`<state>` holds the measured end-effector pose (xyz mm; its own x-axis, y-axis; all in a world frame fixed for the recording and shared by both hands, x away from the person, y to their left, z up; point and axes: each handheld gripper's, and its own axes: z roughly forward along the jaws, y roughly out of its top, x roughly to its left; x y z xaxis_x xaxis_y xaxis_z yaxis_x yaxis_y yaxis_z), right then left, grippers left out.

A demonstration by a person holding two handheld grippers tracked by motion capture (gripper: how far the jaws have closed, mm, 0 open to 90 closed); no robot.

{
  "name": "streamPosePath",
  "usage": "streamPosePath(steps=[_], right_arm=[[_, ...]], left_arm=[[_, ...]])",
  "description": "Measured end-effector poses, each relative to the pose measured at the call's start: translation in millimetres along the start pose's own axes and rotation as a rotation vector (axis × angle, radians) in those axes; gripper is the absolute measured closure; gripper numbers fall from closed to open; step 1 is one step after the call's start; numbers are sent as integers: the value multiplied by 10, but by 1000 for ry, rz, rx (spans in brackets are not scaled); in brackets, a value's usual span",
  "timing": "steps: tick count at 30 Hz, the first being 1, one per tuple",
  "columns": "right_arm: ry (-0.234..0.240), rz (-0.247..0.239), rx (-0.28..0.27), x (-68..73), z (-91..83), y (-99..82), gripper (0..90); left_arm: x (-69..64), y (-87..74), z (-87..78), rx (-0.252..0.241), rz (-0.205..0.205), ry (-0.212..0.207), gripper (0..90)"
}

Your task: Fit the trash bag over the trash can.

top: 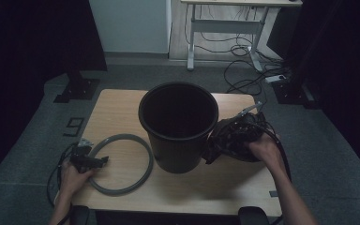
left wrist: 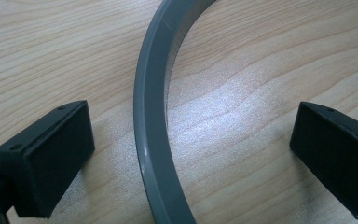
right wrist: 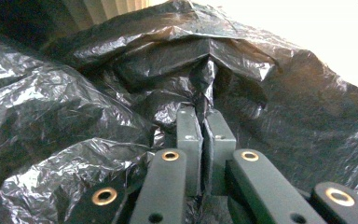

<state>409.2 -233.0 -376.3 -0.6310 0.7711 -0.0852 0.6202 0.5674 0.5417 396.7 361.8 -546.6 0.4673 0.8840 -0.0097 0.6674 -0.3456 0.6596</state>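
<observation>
Jaws of the right gripper [right wrist: 204, 140] pinched a crumpled black plastic bag [right wrist: 98, 107], round black bin [top: 178, 124] just beside its tip.

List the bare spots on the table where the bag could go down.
Free: the near strip of the table in front of the bin, and the far left corner behind the grey ring. Crowded: the right edge, where the right gripper pinches the black bag beside the bin.

text: you can read no words, brands or labels | sign: one dark mark shaped like a 9 on the grey floor [top: 75, 125] left of the table [top: 117, 101] | bin, ring, bag: no print legible
</observation>
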Motion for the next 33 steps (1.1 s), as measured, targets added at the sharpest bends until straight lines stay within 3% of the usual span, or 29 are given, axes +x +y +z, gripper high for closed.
streamPosePath(steps=[33], right_arm=[[-17, -8, -74, -83, -422, 751, 868]], left_arm=[[0, 2, 2, 1, 1, -1, 0]])
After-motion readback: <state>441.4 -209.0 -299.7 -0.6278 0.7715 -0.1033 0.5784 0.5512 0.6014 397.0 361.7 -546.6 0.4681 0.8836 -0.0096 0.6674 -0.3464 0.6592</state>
